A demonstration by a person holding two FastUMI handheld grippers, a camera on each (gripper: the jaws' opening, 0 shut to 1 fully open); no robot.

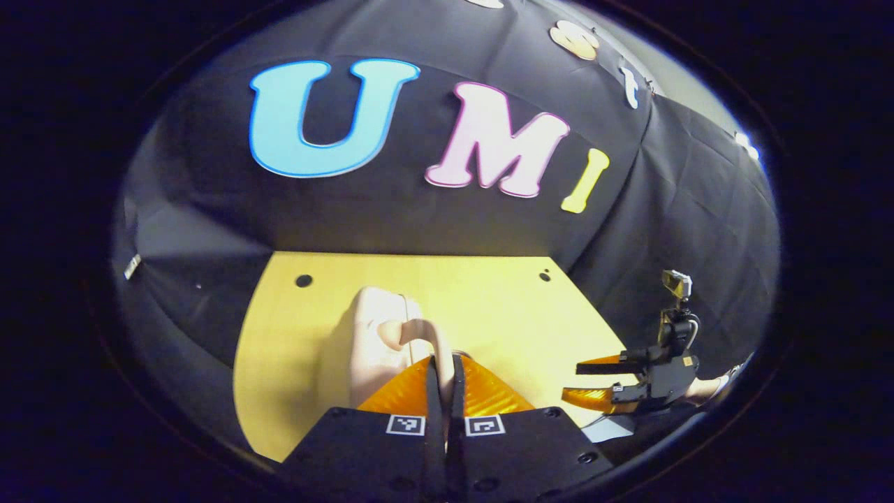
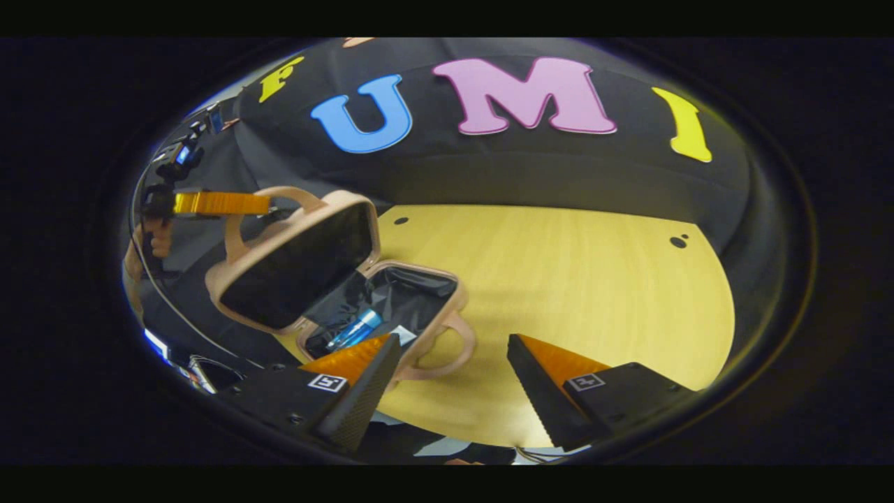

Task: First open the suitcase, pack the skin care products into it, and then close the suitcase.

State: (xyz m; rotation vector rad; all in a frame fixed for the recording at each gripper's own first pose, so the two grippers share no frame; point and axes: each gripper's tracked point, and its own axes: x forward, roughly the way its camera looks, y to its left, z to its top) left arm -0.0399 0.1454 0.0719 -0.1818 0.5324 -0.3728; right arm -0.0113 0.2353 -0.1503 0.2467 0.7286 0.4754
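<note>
Two grippers are at work over the yellow tabletop (image 2: 559, 279). Nearest in the left gripper view, the left gripper (image 1: 445, 370) has its fingers pressed almost together on the pale pink handle (image 1: 426, 335) of the suitcase lid (image 1: 370, 335), which rises just ahead of it. Off to its right, well apart, the right gripper (image 1: 594, 381) hangs level with its fingers spread, a hand behind it.

From the right gripper view, the right gripper (image 2: 454, 370) stands wide open with nothing between its fingers, just beside the front handle (image 2: 447, 349) of the open suitcase (image 2: 419, 293). Inside the dark lining lies a blue tube (image 2: 356, 328). Beyond it the lid (image 2: 300, 265) tilts up, and the left gripper (image 2: 272, 204) holds the lid's handle (image 2: 279, 194) at the top, level, by the booth wall.
</note>
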